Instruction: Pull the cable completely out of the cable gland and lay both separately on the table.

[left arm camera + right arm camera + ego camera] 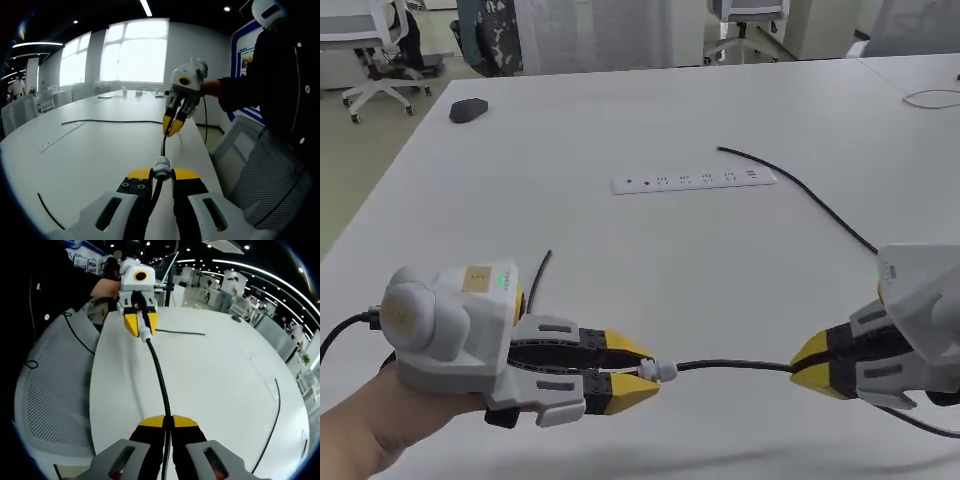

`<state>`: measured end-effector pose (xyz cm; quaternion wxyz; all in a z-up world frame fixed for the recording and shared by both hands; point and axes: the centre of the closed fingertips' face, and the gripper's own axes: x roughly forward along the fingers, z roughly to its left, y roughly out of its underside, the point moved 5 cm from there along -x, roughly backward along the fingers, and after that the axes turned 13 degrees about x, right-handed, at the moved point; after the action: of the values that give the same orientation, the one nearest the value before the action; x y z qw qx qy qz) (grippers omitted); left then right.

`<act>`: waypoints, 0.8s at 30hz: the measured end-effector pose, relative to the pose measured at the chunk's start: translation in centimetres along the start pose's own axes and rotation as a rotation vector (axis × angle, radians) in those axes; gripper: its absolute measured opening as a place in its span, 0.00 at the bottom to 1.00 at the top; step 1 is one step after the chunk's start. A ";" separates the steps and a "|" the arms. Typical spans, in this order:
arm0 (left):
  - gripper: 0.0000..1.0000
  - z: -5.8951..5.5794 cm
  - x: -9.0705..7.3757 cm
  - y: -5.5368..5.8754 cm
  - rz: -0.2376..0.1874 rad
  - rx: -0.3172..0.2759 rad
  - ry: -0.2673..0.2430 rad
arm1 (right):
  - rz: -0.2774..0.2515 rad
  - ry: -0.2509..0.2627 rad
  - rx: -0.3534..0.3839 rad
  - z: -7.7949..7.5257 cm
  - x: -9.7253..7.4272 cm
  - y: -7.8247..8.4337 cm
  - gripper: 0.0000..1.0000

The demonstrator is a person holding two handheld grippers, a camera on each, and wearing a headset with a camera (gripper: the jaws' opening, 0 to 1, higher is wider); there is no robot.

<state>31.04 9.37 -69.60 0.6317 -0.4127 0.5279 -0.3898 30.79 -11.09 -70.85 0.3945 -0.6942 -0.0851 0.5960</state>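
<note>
Left gripper (pixel 638 372), nearest at the near left, is clenched on the cable gland (pixel 661 371), whose pale collar protrudes just beyond the yellow jaw tips. Right gripper (pixel 802 366), at the near right, is clamped on the cable (pixel 730 366), which spans the gap between the two tools almost taut. Gland and cable are both held above the near part of the table (pixel 620 250); the cable remains threaded through the gland.

Handling, as judged: the gland appears small, light, hard and smooth, so it may twist or slip between flat pads. It is best held across its body, not its collar. The cable looks thin, light and limp. It will transmit a pull but not a push, and its jacket may slide in the jaws if the gland's seal resists. A hold near the gland, with the pull along the gland's axis, seems soundest.

Count: one gland, one threaded cable, two grippers. Farther off lie one power strip (pixel 695 181) with one black lead (pixel 810 195), one short black strand (pixel 540 270) and one mouse (pixel 469 110).
</note>
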 end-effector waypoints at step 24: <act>0.15 0.3 -1.7 0.5 0.020 -0.021 -0.042 | 0.132 0.110 0.130 -3.1 -1.6 6.7 0.00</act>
<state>31.12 11.19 -69.43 0.6419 -0.4222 0.5229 -0.3693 30.76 -17.96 -74.06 0.4025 -0.7029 0.0212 0.5860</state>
